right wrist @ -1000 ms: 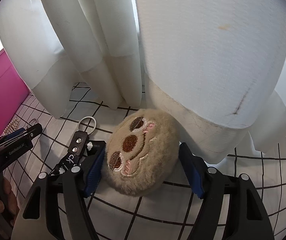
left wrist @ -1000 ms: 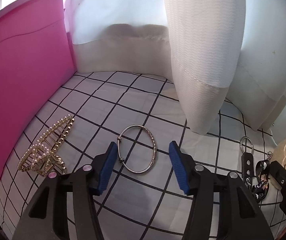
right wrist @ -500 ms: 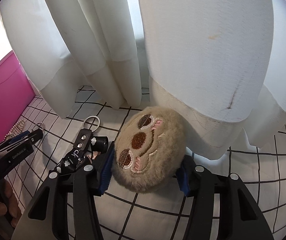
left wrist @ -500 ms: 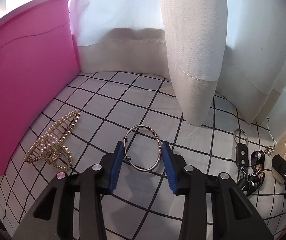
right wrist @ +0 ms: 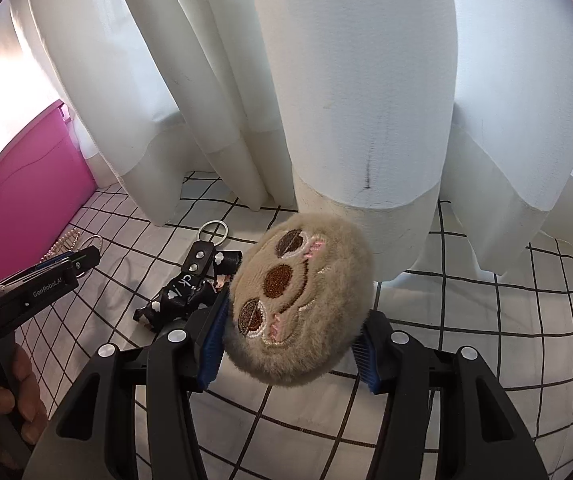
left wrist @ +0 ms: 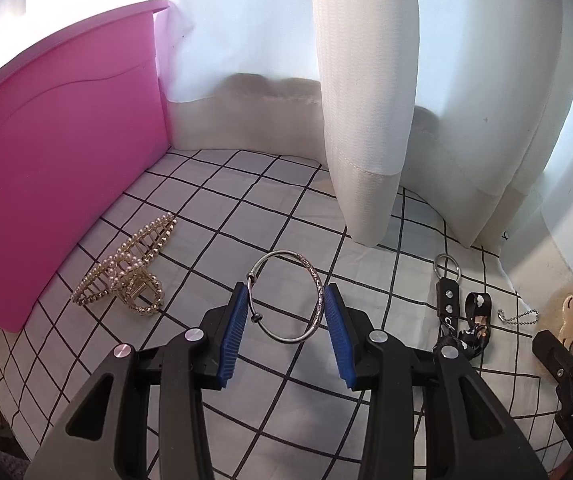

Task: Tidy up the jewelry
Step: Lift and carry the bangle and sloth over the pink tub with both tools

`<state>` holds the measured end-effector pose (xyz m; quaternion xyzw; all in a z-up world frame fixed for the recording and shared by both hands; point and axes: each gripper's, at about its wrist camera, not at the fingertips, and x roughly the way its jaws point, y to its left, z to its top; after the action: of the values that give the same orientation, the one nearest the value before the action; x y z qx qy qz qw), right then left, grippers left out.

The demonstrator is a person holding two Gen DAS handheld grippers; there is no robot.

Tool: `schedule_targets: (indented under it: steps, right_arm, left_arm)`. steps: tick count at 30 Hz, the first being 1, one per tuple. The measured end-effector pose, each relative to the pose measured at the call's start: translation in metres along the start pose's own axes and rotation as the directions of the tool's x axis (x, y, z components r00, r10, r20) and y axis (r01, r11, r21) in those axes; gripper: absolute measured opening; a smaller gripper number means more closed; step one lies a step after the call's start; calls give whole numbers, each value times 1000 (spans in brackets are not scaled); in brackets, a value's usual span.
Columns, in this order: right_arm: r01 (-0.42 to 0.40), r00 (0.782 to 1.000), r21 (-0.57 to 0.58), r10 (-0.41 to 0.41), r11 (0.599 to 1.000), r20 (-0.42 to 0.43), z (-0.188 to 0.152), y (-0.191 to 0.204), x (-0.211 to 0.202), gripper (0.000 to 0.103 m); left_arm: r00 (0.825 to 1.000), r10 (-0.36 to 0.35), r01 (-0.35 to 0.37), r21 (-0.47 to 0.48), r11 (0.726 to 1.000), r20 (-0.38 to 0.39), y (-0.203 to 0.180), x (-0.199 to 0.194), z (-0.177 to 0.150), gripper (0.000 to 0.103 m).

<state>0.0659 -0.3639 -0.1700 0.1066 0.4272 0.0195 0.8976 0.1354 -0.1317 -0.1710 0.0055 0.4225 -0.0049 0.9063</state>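
Observation:
My left gripper [left wrist: 285,330] is shut on a thin silver bangle [left wrist: 318,280], its blue pads pressing both sides, and holds it above the checked cloth [left wrist: 246,204]. A gold pearl hair claw [left wrist: 126,270] lies to its left beside the pink box [left wrist: 58,152]. My right gripper [right wrist: 290,342] is shut on a beige plush sloth-face charm [right wrist: 298,296] and holds it off the cloth. A black strap keychain with a metal ring [right wrist: 190,280] lies to the left of the charm; it also shows in the left wrist view [left wrist: 452,304].
White curtain folds [left wrist: 366,100] hang down to the cloth at the back in both views [right wrist: 346,80]. The pink box wall stands along the left side [right wrist: 34,200]. The left gripper's body [right wrist: 34,288] shows at the left of the right wrist view.
Both grippers closed: the left onto the bangle, the right onto the plush charm. Both then rose from the cloth with their objects.

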Motion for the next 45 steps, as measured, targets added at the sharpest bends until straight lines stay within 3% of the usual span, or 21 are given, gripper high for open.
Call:
schedule_targets:
  steps: [13,22,33,41,45]
  right_arm:
    - [-75,997,-58,76,996,12,7,15,-65,52]
    - [-161,982,-143,173,977,73,42,42,-124,52]
    - [-309,923,-279,358,909,141,103,147,-148,52]
    - [-403,875,-343,467,848,126,146,255,-133,52]
    - [-444,861,-374,503,814,72,166,317,-108,52]
  left_arm:
    - [999,2,-2,-11,1000,35,13,-77,11,38]
    - [996,30,-23,-79,997,84,48,-152,28,38]
    - [970,151,-108,-222,969,188,143,-221,65,38]
    - [958,198,-137,-276,952,209,234,-226,92,38]
    - [960,210,-149,-297,943,186,279,-210,104,39]
